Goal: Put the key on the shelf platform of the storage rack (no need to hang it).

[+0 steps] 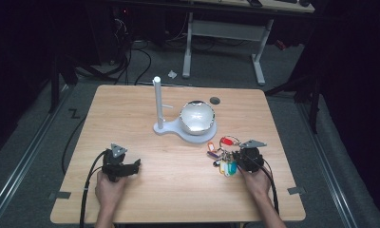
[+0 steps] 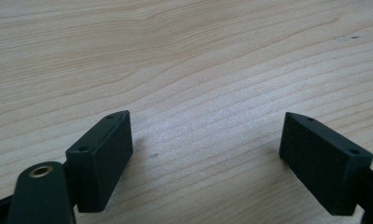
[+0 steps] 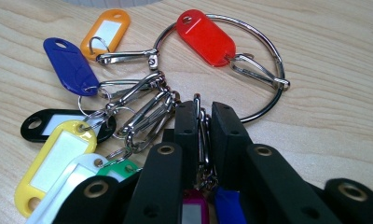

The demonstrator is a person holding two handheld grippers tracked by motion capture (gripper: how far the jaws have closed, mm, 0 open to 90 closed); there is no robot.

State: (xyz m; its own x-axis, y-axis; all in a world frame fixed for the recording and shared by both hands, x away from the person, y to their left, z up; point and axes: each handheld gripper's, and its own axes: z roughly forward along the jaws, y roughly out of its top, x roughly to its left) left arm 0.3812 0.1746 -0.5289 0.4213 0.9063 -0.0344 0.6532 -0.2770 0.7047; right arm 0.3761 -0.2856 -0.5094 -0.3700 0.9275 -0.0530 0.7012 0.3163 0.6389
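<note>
**Inspector:** Black jaws of the right gripper (image 3: 204,135) stand nearly together, clamped on the large metal ring (image 3: 268,70) at its near arc. Judged a carrying grip: pinching the ring lets every tag hang from one hold.

**Clerk:** And where is that bunch?

**Inspector:** Flat on the table (image 1: 178,190), near the right front, just in front of the white stand (image 1: 185,127). The ring and tags fan away from the jaws.

**Clerk:** Tag count?

**Inspector:** In the right gripper view: one red tag (image 3: 205,37), one orange (image 3: 105,31), one blue (image 3: 69,65), one black (image 3: 40,125), one yellow (image 3: 51,163), one white (image 3: 70,186), one green partly hidden. Seven clear; a magenta and a second blue piece show under the jaws, too hidden to confirm.

**Clerk:** Left side?

**Inspector:** Left gripper (image 2: 205,154), jaws spread wide over bare wood, holding nothing. Likely parked out of the way.

**Clerk:** Stand?

**Inspector:** One upright post (image 1: 157,102), one domed bowl (image 1: 196,116), apart from the tags.
</note>
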